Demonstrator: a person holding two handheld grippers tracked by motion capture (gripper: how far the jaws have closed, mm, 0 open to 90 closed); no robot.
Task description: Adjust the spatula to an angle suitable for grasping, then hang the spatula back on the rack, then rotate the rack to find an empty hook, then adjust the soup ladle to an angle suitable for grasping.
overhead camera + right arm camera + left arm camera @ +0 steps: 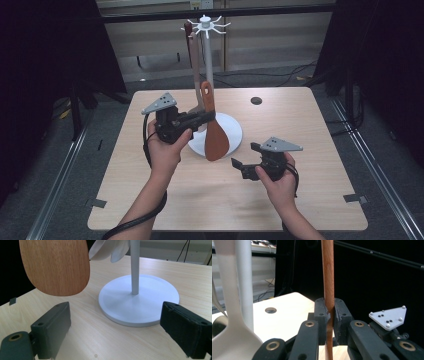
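A wooden spatula (216,140) hangs upright, blade down, above the table beside the rack's round white base (234,131). My left gripper (210,116) is shut on its handle (327,270), and the pads pinch the shaft from both sides in the left gripper view (329,315). The white utensil rack's pole (207,55) rises behind it, with a pale utensil (196,75) hanging from the hooks on top. My right gripper (245,155) stands open low over the table, right of the base. In the right gripper view (115,332) nothing lies between the jaws; the spatula blade (57,267) hangs ahead of them.
A light wooden table (310,190) carries the rack. A small round hole (256,100) sits near its far edge. A white spoon-like utensil (234,335) hangs close to the left gripper. Dark curtains and cables lie beyond the table.
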